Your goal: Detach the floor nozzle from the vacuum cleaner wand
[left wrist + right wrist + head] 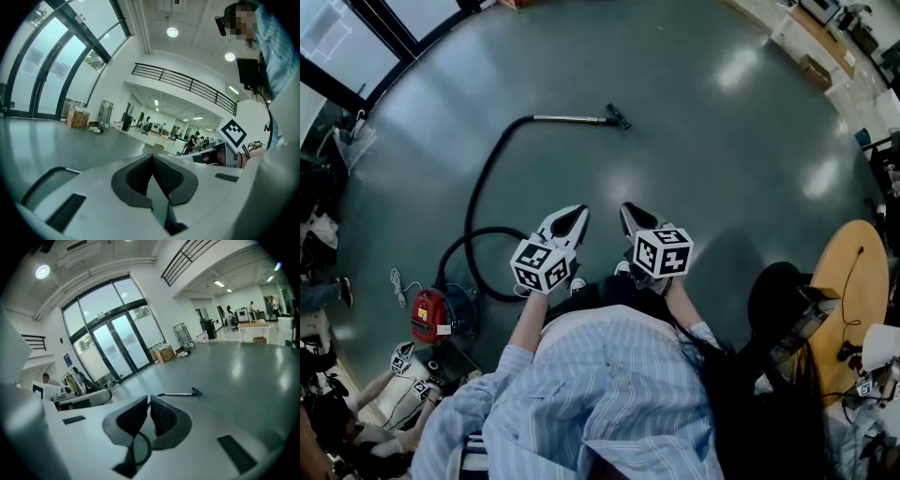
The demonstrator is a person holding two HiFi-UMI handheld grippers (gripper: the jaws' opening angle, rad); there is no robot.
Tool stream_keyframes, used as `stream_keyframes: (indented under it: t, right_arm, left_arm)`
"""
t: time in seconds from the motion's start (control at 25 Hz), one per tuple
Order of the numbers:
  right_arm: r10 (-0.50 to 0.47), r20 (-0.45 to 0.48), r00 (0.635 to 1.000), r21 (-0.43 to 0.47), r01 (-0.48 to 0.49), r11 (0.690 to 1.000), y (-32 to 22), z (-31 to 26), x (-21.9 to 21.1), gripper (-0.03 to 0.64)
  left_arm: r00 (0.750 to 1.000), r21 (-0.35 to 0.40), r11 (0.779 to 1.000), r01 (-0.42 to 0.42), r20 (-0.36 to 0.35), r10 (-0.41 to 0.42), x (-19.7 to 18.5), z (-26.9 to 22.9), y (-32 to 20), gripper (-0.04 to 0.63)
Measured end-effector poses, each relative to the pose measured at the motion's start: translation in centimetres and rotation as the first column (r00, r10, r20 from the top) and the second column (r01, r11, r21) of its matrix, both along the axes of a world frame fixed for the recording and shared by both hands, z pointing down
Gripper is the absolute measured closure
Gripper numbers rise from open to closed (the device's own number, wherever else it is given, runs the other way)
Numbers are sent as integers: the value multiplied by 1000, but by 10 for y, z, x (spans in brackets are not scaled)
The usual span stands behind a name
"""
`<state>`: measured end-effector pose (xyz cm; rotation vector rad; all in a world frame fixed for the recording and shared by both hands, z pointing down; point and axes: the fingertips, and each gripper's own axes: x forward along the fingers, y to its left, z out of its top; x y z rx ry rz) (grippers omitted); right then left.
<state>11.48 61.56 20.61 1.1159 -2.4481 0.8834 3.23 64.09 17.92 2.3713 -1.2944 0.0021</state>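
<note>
Currently, left tongs and right tongs are clenched, pad against pad. The floor nozzle lies at the wand end, well apart from both.

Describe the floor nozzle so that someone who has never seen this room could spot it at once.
Start on the wide grey floor, at the red vacuum cleaner. Follow its black hose out to the straight metal wand. The floor nozzle is the small dark crosspiece at the wand's far end, set across the tube.
</note>
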Motion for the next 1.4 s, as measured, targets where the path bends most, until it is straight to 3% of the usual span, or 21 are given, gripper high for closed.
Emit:
stream_keyframes:
  t: [0.16,0.84,1.4]
  right_arm:
    - [-7,50,999,-18,8,1000,-10,-4,8,591]
    - [-94,58,994,-74,98,992,-37,4,47,591]
    - [-64,41,997,-96,68,993,-77,24,21,591]
  left_arm:
    - [1000,4,1000,17,-11,-17,5,-1,-12,606]
    - [997,-14,998,69,22,-68,50,-4,-36,606]
    - [997,-32,996,78,6,-78,10,17,-75,606]
